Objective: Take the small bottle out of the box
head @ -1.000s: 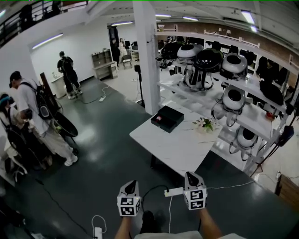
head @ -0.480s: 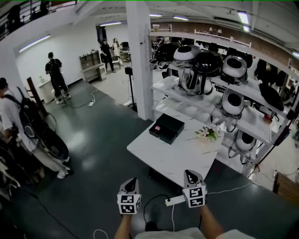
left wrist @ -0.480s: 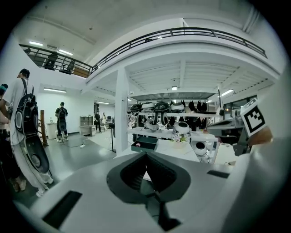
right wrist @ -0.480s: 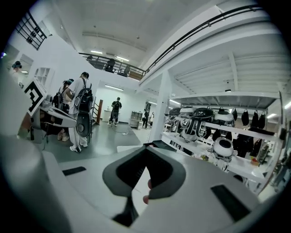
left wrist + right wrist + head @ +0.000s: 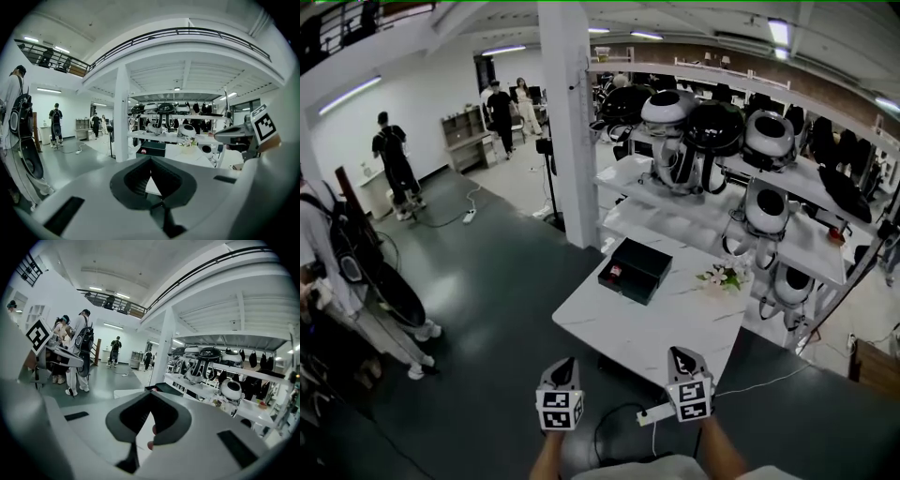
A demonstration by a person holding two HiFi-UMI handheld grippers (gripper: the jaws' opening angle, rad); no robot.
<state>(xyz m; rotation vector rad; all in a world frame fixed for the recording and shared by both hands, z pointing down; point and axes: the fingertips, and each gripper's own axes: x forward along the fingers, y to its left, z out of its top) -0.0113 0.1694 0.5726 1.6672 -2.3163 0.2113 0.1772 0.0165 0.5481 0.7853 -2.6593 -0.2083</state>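
Note:
A black box (image 5: pixel 635 270) lies at the far end of a white table (image 5: pixel 656 323), and a small red-and-white item (image 5: pixel 616 272) shows at its left side, too small to identify. My left gripper (image 5: pixel 565 367) and right gripper (image 5: pixel 679 356) are held side by side in the air short of the table's near edge, well away from the box. Both are shut with nothing in them. The left gripper (image 5: pixel 151 158) points over the table at the box (image 5: pixel 152 149). In the right gripper view, the right gripper (image 5: pixel 151 394) has the box (image 5: pixel 161 389) just past its tips.
A small bunch of flowers (image 5: pixel 724 277) lies on the table right of the box. A white pillar (image 5: pixel 567 122) rises behind it, and shelves of white robot heads (image 5: pixel 769 202) run along the right. People (image 5: pixel 337 272) stand at the left. A power strip (image 5: pixel 652 415) lies on the floor.
The table and the box have come nearer and lower in the head view as I move forward. Both grippers have travelled along with me, staying shut and empty.

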